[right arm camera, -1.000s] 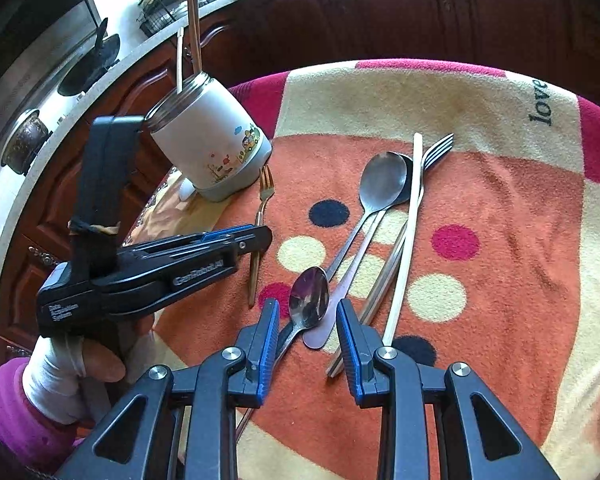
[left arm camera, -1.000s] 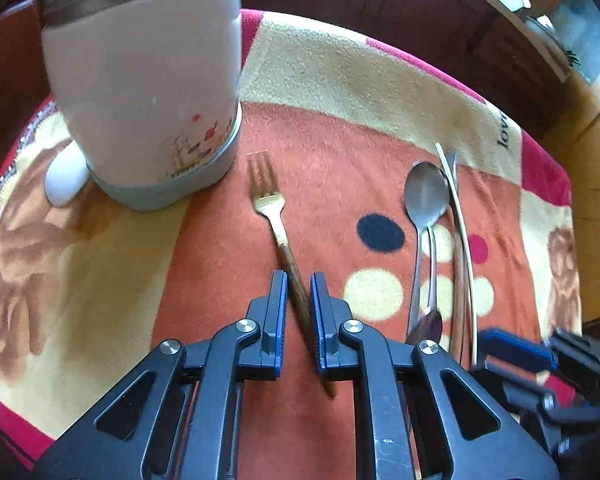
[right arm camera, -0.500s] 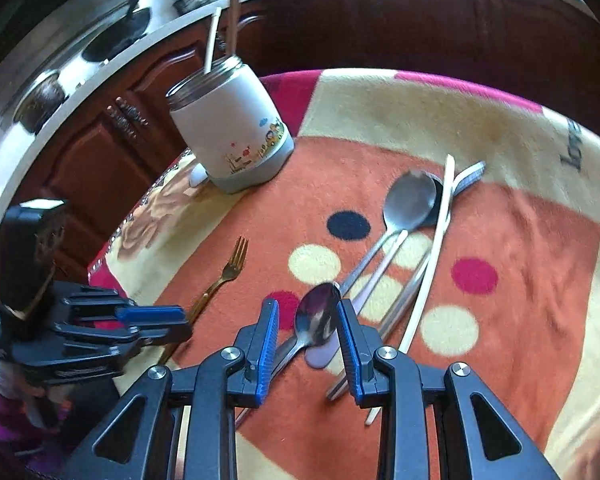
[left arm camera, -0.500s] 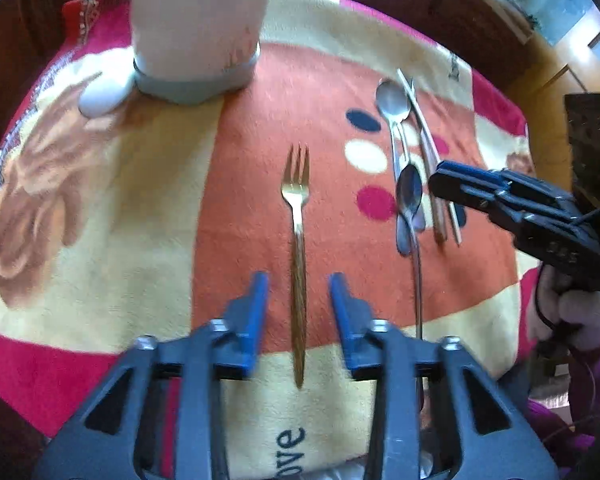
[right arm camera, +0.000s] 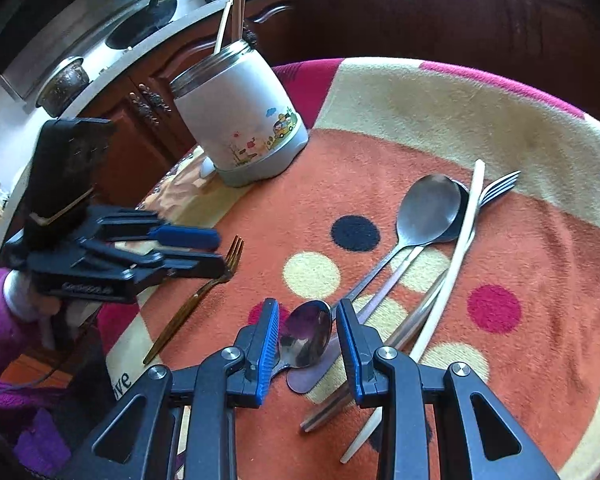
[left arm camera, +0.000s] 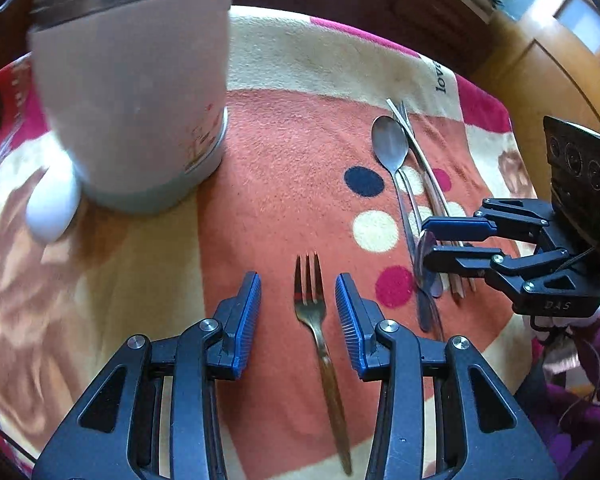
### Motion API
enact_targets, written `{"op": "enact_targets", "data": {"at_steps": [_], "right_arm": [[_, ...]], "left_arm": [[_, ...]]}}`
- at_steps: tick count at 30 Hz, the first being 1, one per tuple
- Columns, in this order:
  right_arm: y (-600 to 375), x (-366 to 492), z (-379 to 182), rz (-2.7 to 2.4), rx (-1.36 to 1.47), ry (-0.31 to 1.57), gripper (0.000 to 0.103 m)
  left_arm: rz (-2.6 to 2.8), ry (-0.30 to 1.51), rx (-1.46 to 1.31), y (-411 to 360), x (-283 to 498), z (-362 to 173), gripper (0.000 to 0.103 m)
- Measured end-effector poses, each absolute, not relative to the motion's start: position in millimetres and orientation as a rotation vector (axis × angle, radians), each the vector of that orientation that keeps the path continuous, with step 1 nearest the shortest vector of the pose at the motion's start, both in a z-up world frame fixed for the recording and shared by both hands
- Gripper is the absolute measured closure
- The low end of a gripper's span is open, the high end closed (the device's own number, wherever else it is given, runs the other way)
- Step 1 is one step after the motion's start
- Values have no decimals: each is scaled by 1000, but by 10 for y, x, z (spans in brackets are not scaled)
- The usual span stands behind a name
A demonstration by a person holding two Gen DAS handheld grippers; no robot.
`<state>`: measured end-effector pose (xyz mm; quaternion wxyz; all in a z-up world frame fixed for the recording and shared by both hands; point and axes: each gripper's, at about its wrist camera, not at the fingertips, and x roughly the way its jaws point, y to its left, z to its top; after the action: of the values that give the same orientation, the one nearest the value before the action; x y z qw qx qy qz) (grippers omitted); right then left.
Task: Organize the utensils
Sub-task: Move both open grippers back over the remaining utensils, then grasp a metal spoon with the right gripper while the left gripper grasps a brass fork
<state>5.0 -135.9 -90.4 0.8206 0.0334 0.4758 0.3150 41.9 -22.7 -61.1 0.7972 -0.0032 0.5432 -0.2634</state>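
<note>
A gold fork (left arm camera: 318,320) lies flat on the patterned cloth (left arm camera: 284,168), tines toward the white jar (left arm camera: 132,92). My left gripper (left arm camera: 298,312) is open, with its blue pads on either side of the fork's head and clear of it. From the right wrist view the same fork (right arm camera: 204,292) lies under the left gripper (right arm camera: 220,251). My right gripper (right arm camera: 306,328) is open around the bowl of a small steel spoon (right arm camera: 308,332), which rests on the cloth. A narrow gap shows at its right pad.
A large spoon (right arm camera: 428,208), a silver fork (right arm camera: 500,186) and a pale chopstick (right arm camera: 460,248) lie bunched together right of the small spoon. The jar (right arm camera: 240,120) holds chopsticks (right arm camera: 240,0). A white rounded object (left arm camera: 50,208) sits beside the jar. Dark cabinets surround the table.
The left gripper dragged the gold fork away from the jar, let go and opened; its jaws now flank the fork's head. The right gripper slid forward around the small spoon's bowl.
</note>
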Motion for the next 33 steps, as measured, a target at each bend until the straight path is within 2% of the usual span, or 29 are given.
{"op": "enact_targets", "data": {"at_steps": [7,8,10,11,12,17,19,27,33], "right_arm": [[-1373,89,-972,731,102,1020,74],[-1372,92,-974,735,104,1018,74],[-1377,91,-978,737,112,1014,74],[-1382,88,-978,737,115,1012,74],[-1391,82,-983,735,119,1010,76],[-1411,34,-1011,726,139,1022,97],[-1409,3,-992,715,141,1017,99],[-1355,-26,-956,698,168,1024,99],[-1295,28,-962,702,143,1031,91]], "left_arm": [[-648,1158,90,-300,506,-605,67],[-654,1156,112,-339,500,-612,69],[-662,1156,146,-360,467,-623,87],[-668,1156,148,-371,456,-629,89],[-676,1157,147,-377,442,-633,89],[-659,1153,156,-410,386,-629,92],[-645,1146,136,-395,351,-595,100],[-581,1151,116,-459,283,-592,102],[-571,1159,82,-421,257,-609,102]]}}
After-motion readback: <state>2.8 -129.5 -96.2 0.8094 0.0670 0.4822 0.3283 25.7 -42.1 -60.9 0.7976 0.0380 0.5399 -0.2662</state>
